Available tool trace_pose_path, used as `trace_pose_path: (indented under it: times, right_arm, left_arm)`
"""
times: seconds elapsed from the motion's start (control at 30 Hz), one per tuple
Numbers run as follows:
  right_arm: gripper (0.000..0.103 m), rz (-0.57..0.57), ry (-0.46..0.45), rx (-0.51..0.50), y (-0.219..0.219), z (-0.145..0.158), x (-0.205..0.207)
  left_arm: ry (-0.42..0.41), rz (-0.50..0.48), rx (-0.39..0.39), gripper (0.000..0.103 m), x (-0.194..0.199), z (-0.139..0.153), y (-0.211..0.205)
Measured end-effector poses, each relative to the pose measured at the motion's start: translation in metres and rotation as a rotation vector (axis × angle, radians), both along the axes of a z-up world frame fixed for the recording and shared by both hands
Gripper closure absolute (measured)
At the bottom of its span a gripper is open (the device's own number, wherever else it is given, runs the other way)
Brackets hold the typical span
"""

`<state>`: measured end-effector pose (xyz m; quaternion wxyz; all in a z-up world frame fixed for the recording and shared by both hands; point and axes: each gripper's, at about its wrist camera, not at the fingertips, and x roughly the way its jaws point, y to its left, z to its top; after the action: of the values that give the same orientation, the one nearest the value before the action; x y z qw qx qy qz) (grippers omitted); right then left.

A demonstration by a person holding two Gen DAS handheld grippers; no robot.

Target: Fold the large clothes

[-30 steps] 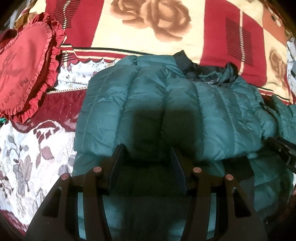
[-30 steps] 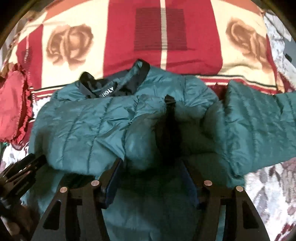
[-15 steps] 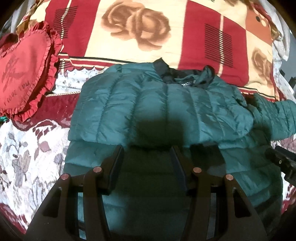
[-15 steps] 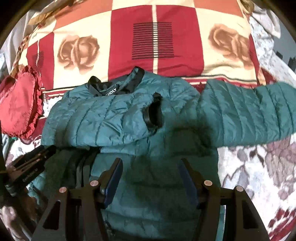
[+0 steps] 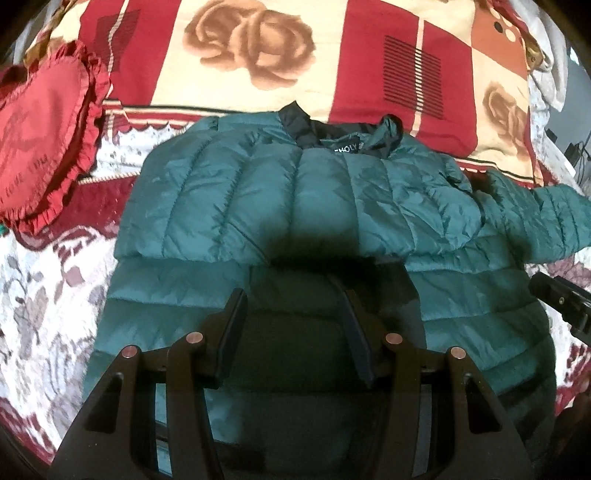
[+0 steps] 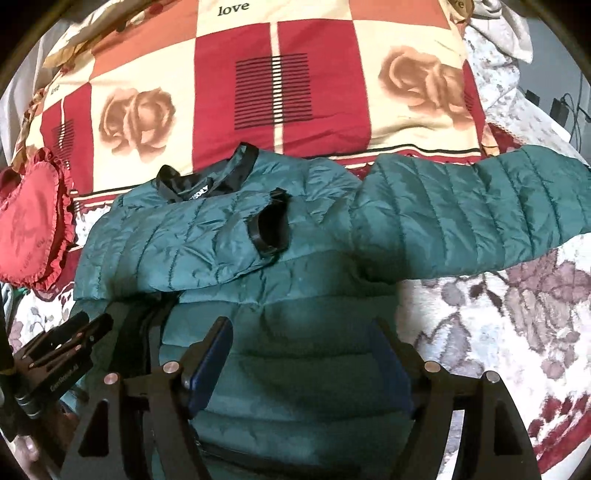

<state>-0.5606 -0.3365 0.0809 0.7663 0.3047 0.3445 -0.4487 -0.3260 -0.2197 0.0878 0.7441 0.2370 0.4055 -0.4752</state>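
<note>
Hovering with jaws spread wide: left gripper (image 5: 291, 314), poised over the lower half of the green puffer jacket (image 5: 258, 192), pinching nothing. Likewise gaping and gripping nothing: right gripper (image 6: 299, 343), hanging above the jacket's hem area.

Lying flat on the floral bedspread (image 5: 40, 295), collar (image 6: 207, 184) pointing toward the red-and-cream rose blanket (image 6: 273, 92). One sleeve already folded across the jacket's chest, its black cuff (image 6: 269, 229) resting near the jacket's middle. Other sleeve (image 6: 461, 214) stretching out sideways past the jacket's right edge, onto the bedspread, partly overlapping the blanket's border.

Sitting well apart from the jacket, off its left shoulder: a red heart-shaped ruffled pillow (image 5: 40, 140), touching the blanket's edge. Lying beyond the blanket, at the far right of the jacket: pale crumpled fabric (image 6: 509, 33) and dark cables, too small to identify.

Both grippers tilting down at the jacket from its hem side, side by side; left gripper's black frame peeking into the right wrist view at the jacket's lower left corner, right gripper's tip showing at the jacket's right edge in the left wrist view.

Getting cut off by the grippers' own frames: the jacket's hem. Blurring past reading: the white lettering on the collar label and the pillow's embroidery. Hiding in shadow: the strip of jacket just under the folded sleeve.
</note>
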Motion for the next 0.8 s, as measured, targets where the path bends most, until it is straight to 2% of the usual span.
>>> trace_pose_path:
  times: [0.3,0.57,0.8]
  right_arm:
    - [0.028,-0.024,-0.003,0.009,-0.005,-0.002,-0.010]
    - [0.027,-0.036,-0.007,0.013,-0.009,-0.003,-0.014]
    - [0.027,-0.104,-0.009,-0.014,-0.031,0.002,-0.049]
  left_arm:
    - [-0.014,-0.005,0.014,0.051,-0.006,-0.007,0.001]
    - [0.017,0.009,0.013,0.051,-0.001,-0.010,0.005]
    - [0.020,0.009,0.013,0.051,0.002,-0.011,0.006]
